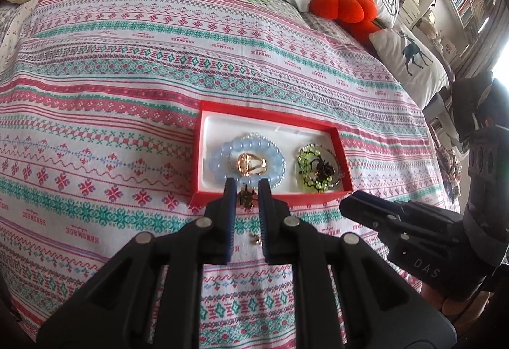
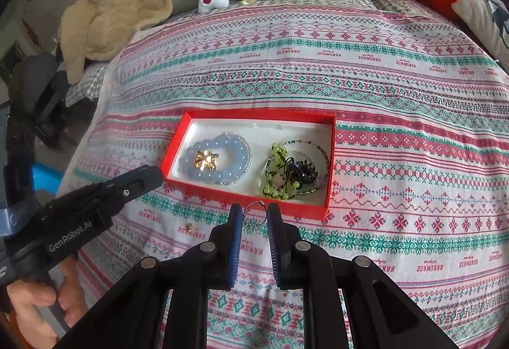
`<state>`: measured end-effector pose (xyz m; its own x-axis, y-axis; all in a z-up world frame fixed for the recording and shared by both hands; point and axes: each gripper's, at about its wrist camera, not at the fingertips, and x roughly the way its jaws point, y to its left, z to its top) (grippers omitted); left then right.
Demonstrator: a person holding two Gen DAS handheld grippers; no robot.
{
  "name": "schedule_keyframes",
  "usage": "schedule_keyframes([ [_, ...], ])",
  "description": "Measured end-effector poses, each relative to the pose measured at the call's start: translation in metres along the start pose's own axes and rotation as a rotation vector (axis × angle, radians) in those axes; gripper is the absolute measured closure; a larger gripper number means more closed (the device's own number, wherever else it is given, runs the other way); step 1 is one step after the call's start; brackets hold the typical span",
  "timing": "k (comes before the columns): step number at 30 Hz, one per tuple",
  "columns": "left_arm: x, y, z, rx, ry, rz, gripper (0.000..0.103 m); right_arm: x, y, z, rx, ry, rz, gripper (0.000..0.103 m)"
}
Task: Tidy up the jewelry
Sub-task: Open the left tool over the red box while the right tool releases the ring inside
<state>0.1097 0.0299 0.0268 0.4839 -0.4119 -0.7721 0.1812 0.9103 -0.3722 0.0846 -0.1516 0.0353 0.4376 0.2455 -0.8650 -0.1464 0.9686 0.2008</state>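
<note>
Both my claws grip earrings: left claw [image 1: 247,190] a dark earring [image 1: 246,195], right claw [image 2: 254,215] a hoop [image 2: 254,214]; next, drop both into the red box [image 2: 245,195]

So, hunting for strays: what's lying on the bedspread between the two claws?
One small gold piece lies on the bedspread between the left claw and right claw; the right wrist view shows it.

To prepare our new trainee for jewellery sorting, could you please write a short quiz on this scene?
1. True or false: the pale blue bead bracelet lies inside the red cardboard box with white lining.
2. What sits within that bracelet's loop?
3. The small gold stud lies: A in the box, B on the patterned bedspread, C on a pillow.
Key: 1 true; 2 a gold-coloured ornament; 3 B.
</note>
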Motion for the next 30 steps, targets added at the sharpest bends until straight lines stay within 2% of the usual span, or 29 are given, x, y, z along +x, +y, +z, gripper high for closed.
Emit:
schedule_keyframes([
  [6,0.012,0.000,0.007,-0.002,-0.005,-0.017,0.088,0.007,-0.006,0.009,0.027,-0.020,0.005,0.087],
  [13,0.026,-0.003,0.007,0.000,0.005,0.010,0.088,0.019,-0.016,0.015,0.058,-0.012,-0.012,0.087],
  [22,0.023,-0.007,0.008,0.028,-0.013,0.041,0.086,0.023,-0.023,0.017,0.073,-0.014,-0.027,0.086],
  [25,0.017,-0.010,0.005,0.044,-0.025,0.052,0.076,0.023,-0.023,0.018,0.067,-0.021,-0.030,0.086],
  [30,0.003,-0.013,0.002,0.067,-0.053,0.073,0.052,0.022,-0.022,0.020,0.069,-0.036,-0.036,0.084],
])
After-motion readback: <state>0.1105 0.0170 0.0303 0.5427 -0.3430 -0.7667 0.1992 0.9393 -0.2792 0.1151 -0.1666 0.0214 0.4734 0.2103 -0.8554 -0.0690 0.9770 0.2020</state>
